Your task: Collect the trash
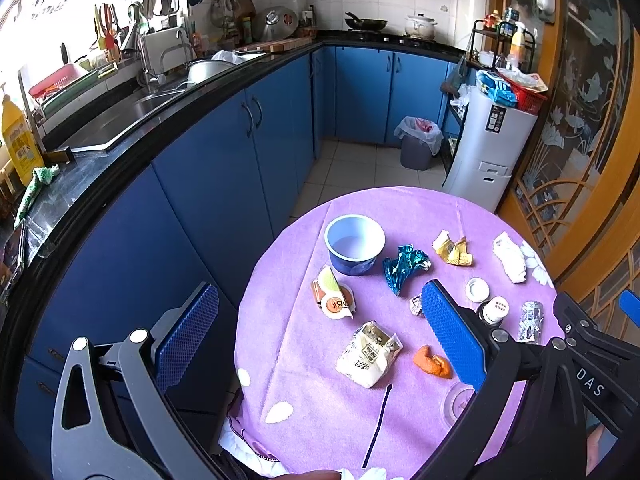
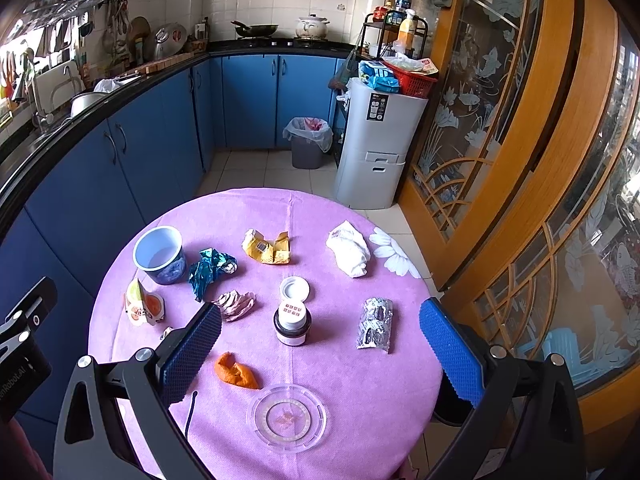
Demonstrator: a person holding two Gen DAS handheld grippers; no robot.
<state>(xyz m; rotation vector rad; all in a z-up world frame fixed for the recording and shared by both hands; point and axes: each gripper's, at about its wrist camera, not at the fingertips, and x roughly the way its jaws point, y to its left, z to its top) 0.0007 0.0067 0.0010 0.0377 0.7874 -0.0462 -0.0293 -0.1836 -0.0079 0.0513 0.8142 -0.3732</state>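
- 2 grippers hover over a round table under a purple cloth; the left gripper and the right gripper both have their blue pads spread wide apart, holding nothing.
- 1 blue cup stands upright at the far left of the table; what is inside is hard to tell, perhaps a little clear liquid over a pale bottom.
- 1 crumpled teal foil wrapper lies just beside the cup, on its right.
- 1 torn yellow wrapper lies farther right, and 1 white crumpled tissue sits near the table's far right edge.
- 1 pinkish crumpled wrapper lies near the middle.
- 1 small dark bottle stands upright with its cap on; 1 loose white lid lies just behind it.
- 1 silvery printed packet lies to the bottle's right.
- 1 orange peel piece lies near the front, beside 1 clear round coaster.
- 1 orange-and-white torn package lies at the left edge; 1 white snack bag shows in the left wrist view.
- 1 grey bin with a white liner stands on the floor by the blue cabinets, well apart from the table, with something red and pink inside.
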